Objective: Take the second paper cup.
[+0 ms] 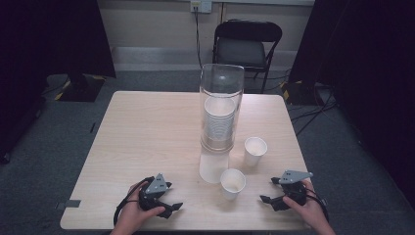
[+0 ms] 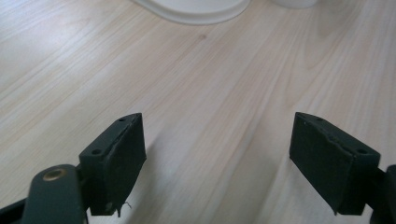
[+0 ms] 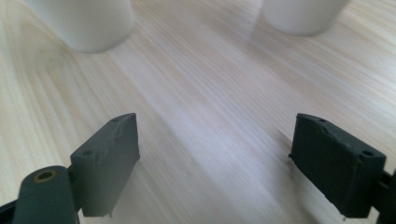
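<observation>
The clear tube [image 1: 221, 107] stands upright near the middle of the table [image 1: 147, 132], with a stack of paper cups [image 1: 219, 122] inside it. All places here are given from that tube.

On the near side of the tube, touching its base, an upside-down white cup [image 1: 214, 168] stands on the wood. Just beyond that cup, toward the near right, an open cup [image 1: 233, 183] stands upright. A second upright cup [image 1: 255, 151] stands to the right of the tube, close to it but apart.

The left gripper [image 1: 172, 199] rests near the table's front edge, on the near left of the tube, held by the left hand [image 1: 134, 215]. Its jaws stand spread with only bare wood between them. The right gripper [image 1: 267, 190] sits on the near right of the tube, also close to the front edge, held by the right hand [image 1: 311, 210]. Its jaws are spread too and grip nothing.

A wide stretch of bare tabletop lies left of the tube, out to the left edge. Open wood also lies between the two grippers along the front edge. The right edge runs close past the second upright cup.

The surface is pale wood grain. Behind the tube, past the far edge, a black folding chair [image 1: 247, 46] stands against the wall, on grey carpet [image 1: 44, 137].
</observation>
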Tool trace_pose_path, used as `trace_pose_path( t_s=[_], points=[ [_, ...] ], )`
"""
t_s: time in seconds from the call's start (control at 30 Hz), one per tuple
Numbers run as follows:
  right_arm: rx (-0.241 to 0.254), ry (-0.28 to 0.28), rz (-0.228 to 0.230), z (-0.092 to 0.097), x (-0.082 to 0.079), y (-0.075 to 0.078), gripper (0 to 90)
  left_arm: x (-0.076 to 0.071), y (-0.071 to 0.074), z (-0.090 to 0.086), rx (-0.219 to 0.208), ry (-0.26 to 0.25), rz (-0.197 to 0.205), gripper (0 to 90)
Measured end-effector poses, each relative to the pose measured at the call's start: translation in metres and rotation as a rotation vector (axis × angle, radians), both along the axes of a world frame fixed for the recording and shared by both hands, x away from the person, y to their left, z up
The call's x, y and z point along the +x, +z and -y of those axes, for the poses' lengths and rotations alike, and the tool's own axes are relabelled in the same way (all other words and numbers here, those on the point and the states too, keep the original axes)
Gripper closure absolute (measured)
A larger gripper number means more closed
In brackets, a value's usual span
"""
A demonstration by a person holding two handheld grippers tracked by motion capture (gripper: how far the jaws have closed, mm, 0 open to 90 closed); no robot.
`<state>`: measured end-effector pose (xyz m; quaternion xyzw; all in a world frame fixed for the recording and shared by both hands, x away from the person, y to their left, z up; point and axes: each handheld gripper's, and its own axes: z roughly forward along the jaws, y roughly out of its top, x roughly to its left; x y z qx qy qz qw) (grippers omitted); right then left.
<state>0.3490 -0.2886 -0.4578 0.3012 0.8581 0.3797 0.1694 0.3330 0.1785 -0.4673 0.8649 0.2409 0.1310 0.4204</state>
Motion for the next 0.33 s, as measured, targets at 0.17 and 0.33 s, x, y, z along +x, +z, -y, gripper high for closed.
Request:
trace_pose_path(
  t_s=[0.17, 0.33],
  points=[
    [0.016, -0.025, 0.017, 0.011, -0.001, -0.003, 14.7, 0.000, -0.006, -0.003, 0.006, 0.005, 0.014, 17.4],
    [0.001, -0.031, 0.042, 0.017, -0.002, -0.005, 14.4, 0.000, -0.006, -0.002, 0.040, -0.006, 0.039, 15.7]
  ],
)
